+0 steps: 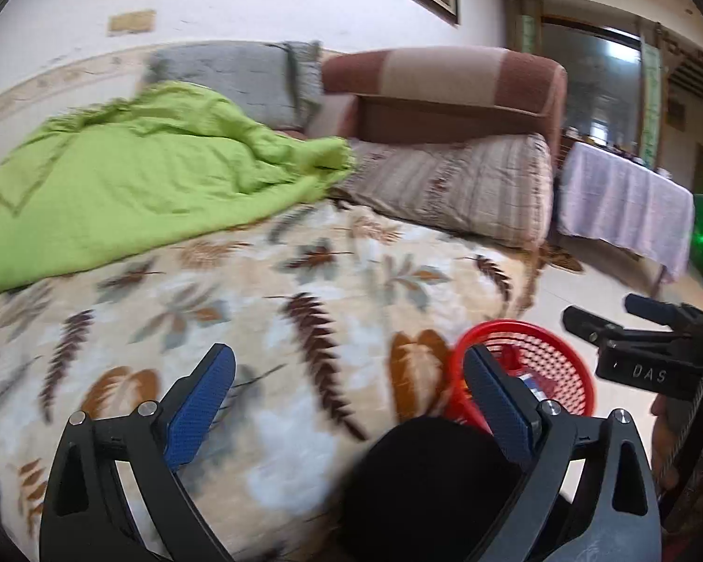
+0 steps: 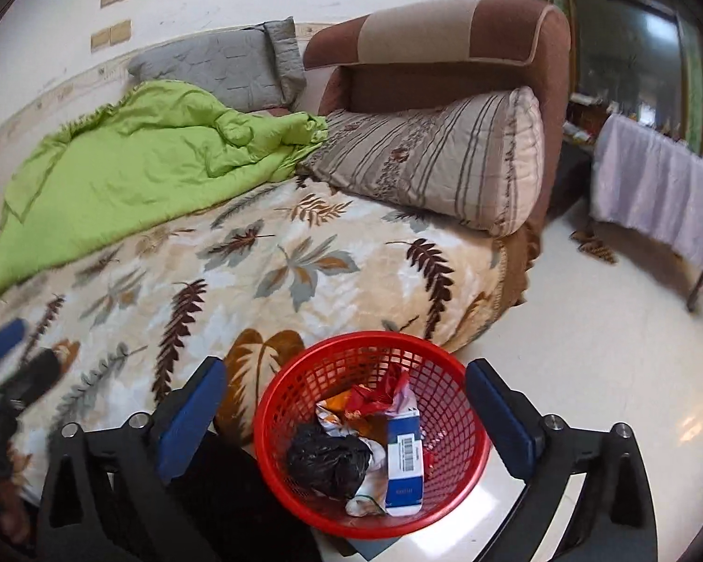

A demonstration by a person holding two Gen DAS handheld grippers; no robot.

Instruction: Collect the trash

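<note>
Now, red basket (image 2: 464,431) sits on floor between right gripper (image 2: 347,403) fingers | inside: black bag (image 2: 328,459), blue-white box (image 2: 403,463), red wrapper (image 2: 379,391) | right gripper wide, empty | left gripper (image 1: 349,388) wide, empty, over bed blanket (image 1: 239,309)

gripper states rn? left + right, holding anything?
Left gripper: open, empty, above the bed.
Right gripper: open, empty, over the red basket of trash.
</note>
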